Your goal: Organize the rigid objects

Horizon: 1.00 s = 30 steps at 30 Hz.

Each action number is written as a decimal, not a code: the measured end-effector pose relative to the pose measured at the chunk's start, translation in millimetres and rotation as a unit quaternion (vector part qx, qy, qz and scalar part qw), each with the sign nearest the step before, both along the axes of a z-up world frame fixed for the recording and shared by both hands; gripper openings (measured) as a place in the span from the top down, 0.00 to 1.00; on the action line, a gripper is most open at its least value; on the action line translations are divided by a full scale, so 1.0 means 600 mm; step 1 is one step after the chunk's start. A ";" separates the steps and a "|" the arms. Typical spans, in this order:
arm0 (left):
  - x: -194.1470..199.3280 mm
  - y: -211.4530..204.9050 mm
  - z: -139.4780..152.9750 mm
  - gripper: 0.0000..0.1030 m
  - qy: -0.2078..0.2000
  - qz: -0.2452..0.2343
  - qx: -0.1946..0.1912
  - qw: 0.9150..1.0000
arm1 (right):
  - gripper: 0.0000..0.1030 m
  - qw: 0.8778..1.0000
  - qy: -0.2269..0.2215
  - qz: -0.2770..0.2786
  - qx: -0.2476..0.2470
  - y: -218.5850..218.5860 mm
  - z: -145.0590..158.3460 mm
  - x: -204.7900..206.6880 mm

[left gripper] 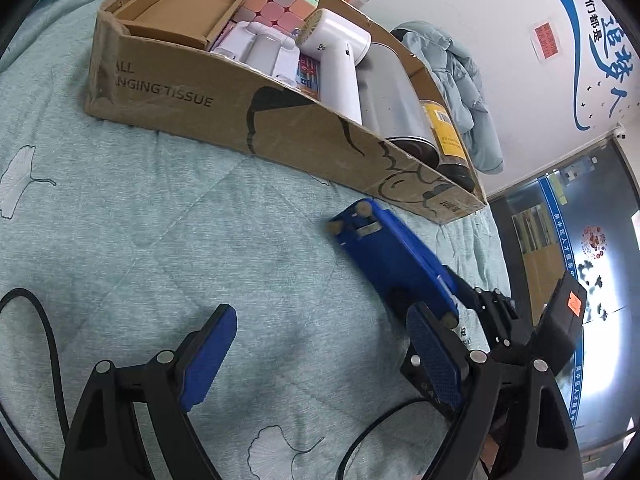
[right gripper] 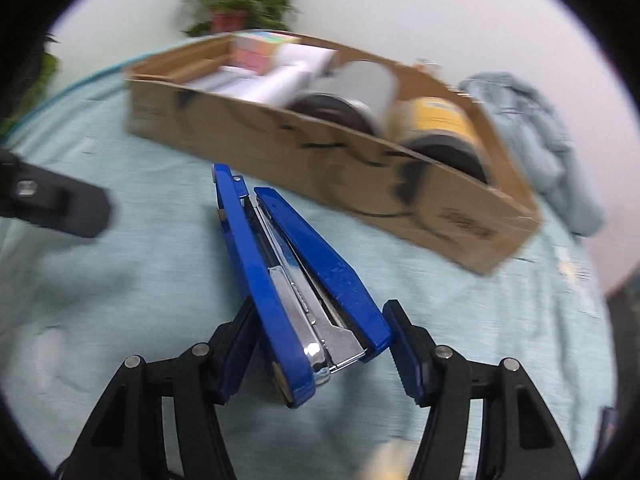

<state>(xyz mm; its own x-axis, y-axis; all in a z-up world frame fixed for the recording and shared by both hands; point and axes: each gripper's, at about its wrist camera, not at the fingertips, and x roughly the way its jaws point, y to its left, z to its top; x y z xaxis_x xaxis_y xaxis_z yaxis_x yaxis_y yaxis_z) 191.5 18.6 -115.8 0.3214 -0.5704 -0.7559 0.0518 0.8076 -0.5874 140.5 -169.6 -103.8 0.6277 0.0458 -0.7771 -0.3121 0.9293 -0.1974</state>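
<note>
Blue stapler (right gripper: 296, 280) lies on the teal quilted bed (right gripper: 140, 260), just in front of the long side of the cardboard box (right gripper: 332, 152). Right hand-held gripper (right gripper: 320, 344) holds the stapler's near end between its blue pads (right gripper: 404, 348); both pads appear pressed on the stapler's two arms, jaws at a middling width. The stapler points away toward the box. Left hand-held gripper (left gripper: 320, 352) stands wide, nothing between its pads, over bare quilt left of the stapler (left gripper: 396, 264). Inside the box: pastel puzzle cube (left gripper: 280, 0), white handheld device (left gripper: 340, 48), silver can (left gripper: 396, 96), yellow-labelled jar (left gripper: 444, 132). Blue jacket (left gripper: 464, 80) beyond the box.
</note>
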 end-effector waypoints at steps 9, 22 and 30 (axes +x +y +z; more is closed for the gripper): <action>0.000 0.012 0.002 0.16 -0.007 0.012 0.010 1.000 | 0.24 0.988 -0.038 0.137 0.063 0.043 0.032 -0.093; 0.016 -0.010 -0.015 0.16 0.003 -0.021 -0.014 1.000 | 0.20 0.965 0.078 0.095 0.230 0.015 0.025 -0.034; 0.034 -0.044 -0.030 0.16 0.010 -0.054 -0.026 0.998 | 0.41 0.979 0.062 0.053 0.186 0.063 -0.003 -0.028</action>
<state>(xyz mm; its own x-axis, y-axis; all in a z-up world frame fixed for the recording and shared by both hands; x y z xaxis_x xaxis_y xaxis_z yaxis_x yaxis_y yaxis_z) 211.8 -7.8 -133.8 0.2404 -0.6388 -0.7308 0.1245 0.7670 -0.6295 123.8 -131.9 -105.4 0.5065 0.4006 -0.7635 -0.4112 0.8906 0.1945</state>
